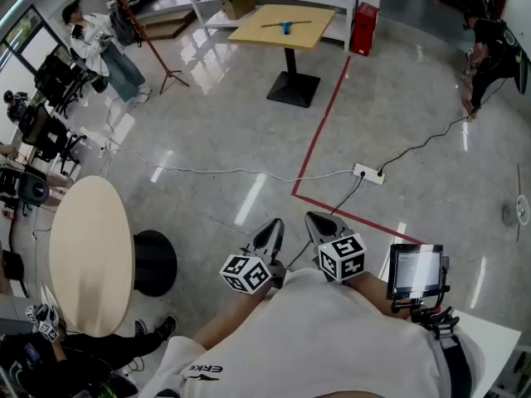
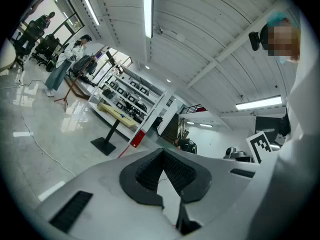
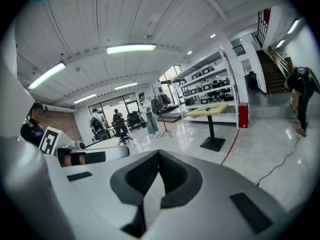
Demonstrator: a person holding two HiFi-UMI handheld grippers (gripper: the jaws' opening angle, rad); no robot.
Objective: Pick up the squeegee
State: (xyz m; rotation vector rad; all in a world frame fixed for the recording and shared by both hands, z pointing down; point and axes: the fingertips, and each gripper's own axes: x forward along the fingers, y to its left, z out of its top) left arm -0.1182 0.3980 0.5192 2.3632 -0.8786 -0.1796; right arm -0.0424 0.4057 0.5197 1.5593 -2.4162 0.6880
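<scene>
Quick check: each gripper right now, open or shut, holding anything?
Left gripper: shut, tips together, nothing between them.
Right gripper: shut, tips together, nothing between them.

The squeegee (image 1: 286,27) on the far table (image 1: 309,38), at 12 o'clock in the head view, is rendered too small for detail. The wearer's shirt (image 1: 332,347) is cut off at 6 o'clock.

Squeegee (image 1: 285,27): blue. Square table (image 1: 255,28): tan top, black base. Floor (image 1: 398,81): glossy grey, red line (image 1: 327,110). Left gripper (image 1: 273,224) and right gripper (image 1: 313,218): grey, cubes with black-and-white square markers.
</scene>
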